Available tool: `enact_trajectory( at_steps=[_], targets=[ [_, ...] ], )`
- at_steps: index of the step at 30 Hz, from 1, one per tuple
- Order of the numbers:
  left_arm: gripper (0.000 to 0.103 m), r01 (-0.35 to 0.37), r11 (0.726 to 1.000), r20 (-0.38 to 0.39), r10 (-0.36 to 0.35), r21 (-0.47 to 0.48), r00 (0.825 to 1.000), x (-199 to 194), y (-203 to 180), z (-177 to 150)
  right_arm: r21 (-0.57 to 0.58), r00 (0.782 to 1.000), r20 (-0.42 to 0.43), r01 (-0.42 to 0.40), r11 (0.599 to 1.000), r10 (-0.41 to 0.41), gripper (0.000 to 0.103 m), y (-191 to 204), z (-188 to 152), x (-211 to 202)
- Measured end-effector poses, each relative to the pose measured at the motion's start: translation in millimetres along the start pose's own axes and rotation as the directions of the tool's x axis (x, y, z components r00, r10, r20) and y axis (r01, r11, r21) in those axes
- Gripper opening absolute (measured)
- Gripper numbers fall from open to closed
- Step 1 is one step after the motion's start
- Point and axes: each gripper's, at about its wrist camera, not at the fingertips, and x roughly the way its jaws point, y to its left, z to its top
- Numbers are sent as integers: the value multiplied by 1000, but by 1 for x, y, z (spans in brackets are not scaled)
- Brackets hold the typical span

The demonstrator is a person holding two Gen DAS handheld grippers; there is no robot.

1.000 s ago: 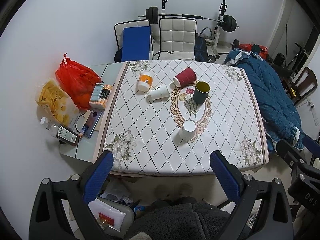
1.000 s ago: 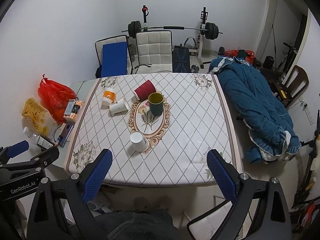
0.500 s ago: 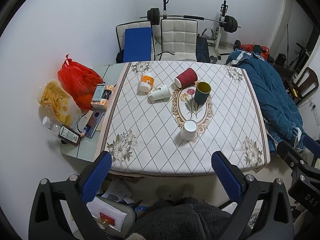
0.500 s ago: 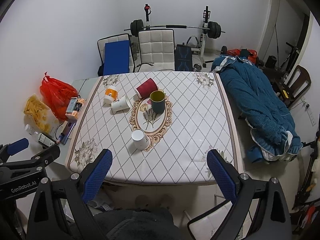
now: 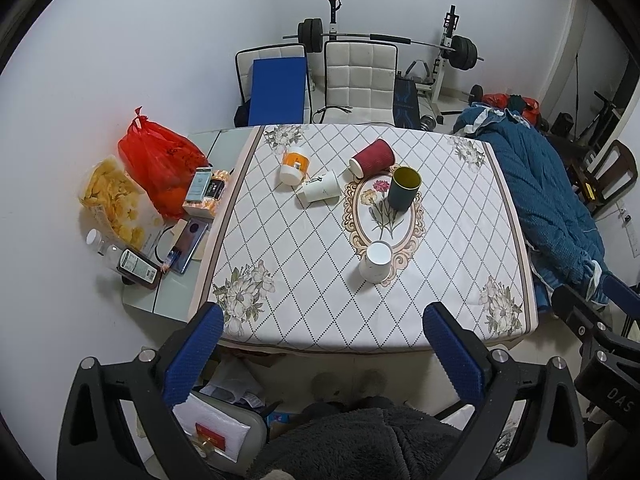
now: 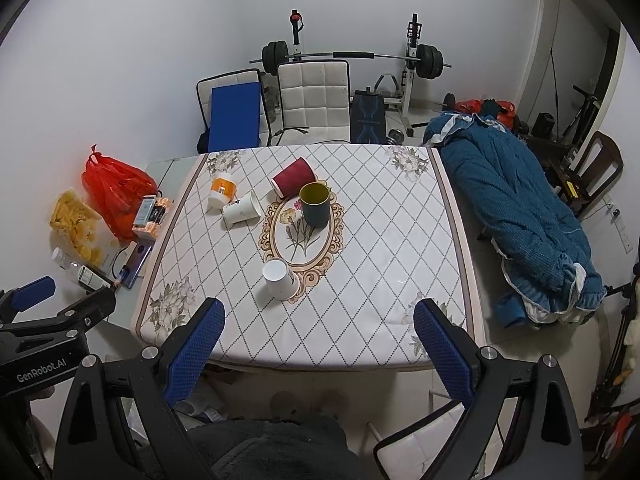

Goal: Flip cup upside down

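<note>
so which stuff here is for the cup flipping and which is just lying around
For the job:
- dark green cup, upright
- red cup, on its side
- white paper cup, on its side
- white cup

Lying about:
- orange-labelled jar
- red bag
- phone
- blue coat

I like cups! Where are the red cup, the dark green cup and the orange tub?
red cup (image 5: pixel 373 157), left wrist view, ribbed side.
dark green cup (image 5: pixel 403 197), left wrist view, outer wall.
orange tub (image 6: pixel 222 189), right wrist view, orange label.

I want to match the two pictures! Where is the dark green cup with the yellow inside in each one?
Left wrist view: the dark green cup stands upright right of centre, at the oval flower picture's top.
Right wrist view: the same cup stands near the middle, upper half.
Shared landmark: the red cup lying on its side just behind it.
</note>
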Motion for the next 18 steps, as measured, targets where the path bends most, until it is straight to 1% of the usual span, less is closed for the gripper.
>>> enact_trajectory(
  at_steps=[18],
  targets=[
    [102,1,1000,-24,-2,-29,1000,7,-3,-1,-4,1000,-15,-1,1000,1,98,-2,-2,3]
  ],
)
